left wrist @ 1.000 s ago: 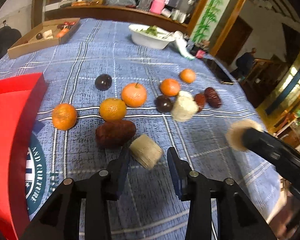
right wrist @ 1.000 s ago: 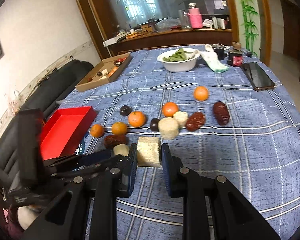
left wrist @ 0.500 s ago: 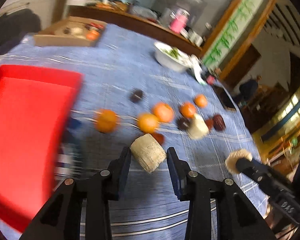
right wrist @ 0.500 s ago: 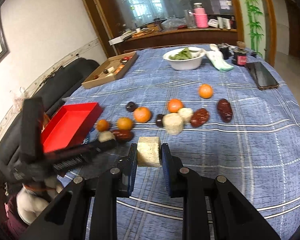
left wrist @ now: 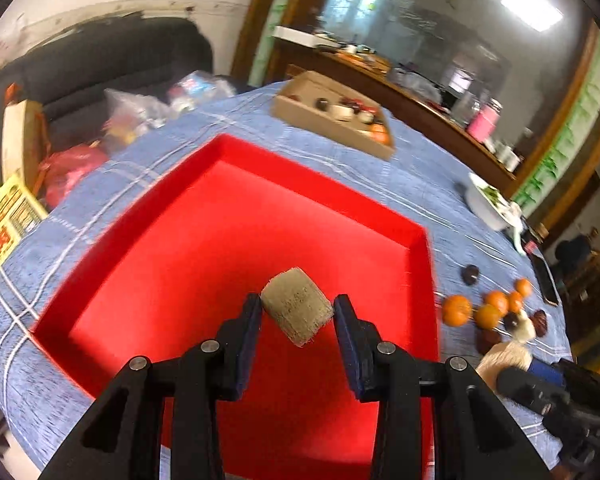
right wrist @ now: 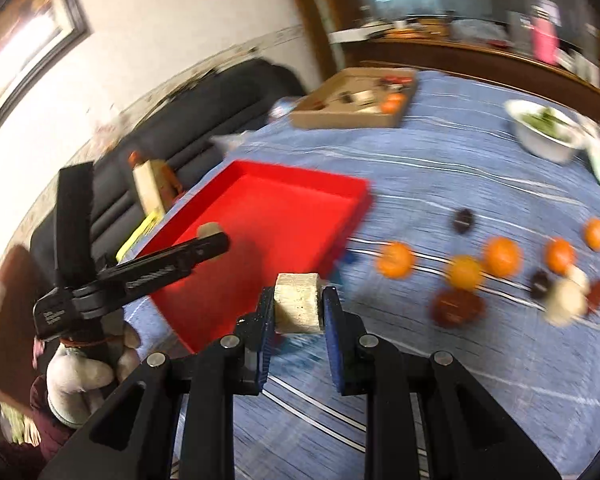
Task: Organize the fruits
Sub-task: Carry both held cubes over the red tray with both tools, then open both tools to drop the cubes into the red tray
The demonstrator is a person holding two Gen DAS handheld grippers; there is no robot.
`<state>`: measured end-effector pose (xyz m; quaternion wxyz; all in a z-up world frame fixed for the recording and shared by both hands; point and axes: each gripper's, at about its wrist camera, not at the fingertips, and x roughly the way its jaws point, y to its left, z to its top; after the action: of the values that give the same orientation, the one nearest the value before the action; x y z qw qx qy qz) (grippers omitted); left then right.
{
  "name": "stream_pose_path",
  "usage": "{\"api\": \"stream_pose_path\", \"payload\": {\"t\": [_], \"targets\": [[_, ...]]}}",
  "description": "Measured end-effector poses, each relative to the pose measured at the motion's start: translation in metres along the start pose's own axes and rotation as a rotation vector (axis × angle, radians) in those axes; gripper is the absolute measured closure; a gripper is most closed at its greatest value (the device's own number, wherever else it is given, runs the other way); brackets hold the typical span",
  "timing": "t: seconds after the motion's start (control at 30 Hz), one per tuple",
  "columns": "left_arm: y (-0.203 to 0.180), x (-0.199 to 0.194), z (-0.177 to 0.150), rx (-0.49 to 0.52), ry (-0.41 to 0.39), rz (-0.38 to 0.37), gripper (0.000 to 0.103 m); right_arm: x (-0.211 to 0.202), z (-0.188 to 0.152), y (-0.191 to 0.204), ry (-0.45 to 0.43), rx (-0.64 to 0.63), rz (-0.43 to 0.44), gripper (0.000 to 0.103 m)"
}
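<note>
My left gripper [left wrist: 298, 312] is shut on a pale beige cylinder piece [left wrist: 297, 311] and holds it above the floor of the red tray [left wrist: 204, 236]. My right gripper [right wrist: 298, 307] is shut on another pale beige cylinder piece [right wrist: 298, 306], held above the tablecloth just right of the red tray [right wrist: 300, 196]. The left gripper [right wrist: 208, 240] shows in the right wrist view over the tray. Several oranges [right wrist: 396, 259], dark plums [right wrist: 463, 219] and brown dates [right wrist: 456, 307] lie in a row on the blue cloth to the right.
A cardboard box [right wrist: 356, 104] with small items stands at the far side. A white bowl [right wrist: 548, 132] of greens is at the far right. A black sofa [left wrist: 100, 64] with bags lies beyond the table's left edge.
Both grippers swung left with their cylinder pieces. The left one went from above the cloth near the fruit row to over the red tray; the right one came up beside the tray.
</note>
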<state>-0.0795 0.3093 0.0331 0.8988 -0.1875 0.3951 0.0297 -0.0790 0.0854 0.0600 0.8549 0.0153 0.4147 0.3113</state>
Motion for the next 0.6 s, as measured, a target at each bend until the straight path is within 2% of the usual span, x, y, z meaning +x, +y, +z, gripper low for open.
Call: {"api": "stream_pose_path", "payload": {"t": [0.2, 0.33, 0.6], "targets": [[0.019, 0.012, 0.000, -0.035, 0.025, 0.006, 0.064, 0.052, 0.004, 0.040, 0.102, -0.062, 0.042, 0.080], [0.026, 0.008, 0.000, -0.049, 0.021, -0.009, 0.064, 0.076, -0.003, 0.058, 0.144, -0.102, 0.027, 0.081], [0.034, 0.001, 0.004, -0.096, 0.018, -0.031, 0.064, 0.093, -0.017, 0.072, 0.169, -0.160, -0.005, 0.080]]}}
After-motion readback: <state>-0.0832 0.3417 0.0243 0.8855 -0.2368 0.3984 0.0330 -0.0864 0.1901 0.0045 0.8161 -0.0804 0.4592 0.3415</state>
